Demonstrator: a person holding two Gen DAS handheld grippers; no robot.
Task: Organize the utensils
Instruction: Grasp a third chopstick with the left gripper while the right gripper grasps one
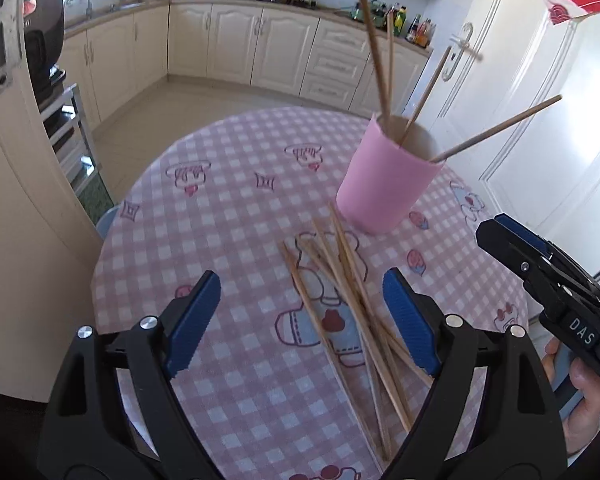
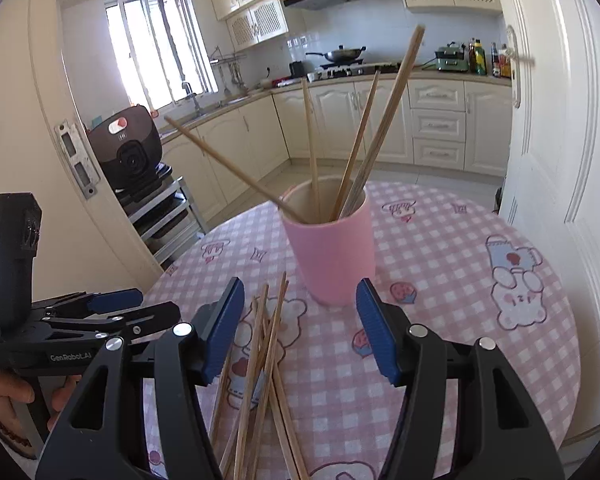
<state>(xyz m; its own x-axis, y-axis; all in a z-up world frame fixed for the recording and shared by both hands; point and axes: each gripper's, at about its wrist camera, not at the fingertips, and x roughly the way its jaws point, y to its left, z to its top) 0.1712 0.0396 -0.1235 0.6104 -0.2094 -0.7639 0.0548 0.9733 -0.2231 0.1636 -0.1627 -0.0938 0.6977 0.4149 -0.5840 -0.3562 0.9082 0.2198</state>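
1. Blue-padded fingers of the left gripper (image 1: 302,316) stand wide apart with nothing between them, hovering over the near part of the table (image 1: 228,216).
2. Loose chopsticks (image 1: 348,304) lie in a crossed heap on the checked pink tablecloth, just in front of the pink cup (image 1: 384,184). Their long axes run roughly from the cup back toward the cameras, fanning a little, and the near ends pass under the left gripper's right finger.
3. Each stick is thin, straight, pale brown wood; how many lie in the heap cannot be told, as they overlap.
4. The right gripper (image 2: 300,328) is likewise spread wide and empty, with the heap (image 2: 264,364) below its left finger and the cup (image 2: 332,248) just beyond.
5. Four chopsticks (image 2: 356,148) stand in the upright cup, leaning outward: one slants far left, one is near vertical, two tilt right.
6. Behind the table are cream kitchen cabinets (image 2: 436,120) and a wok (image 2: 340,54) on the stove.
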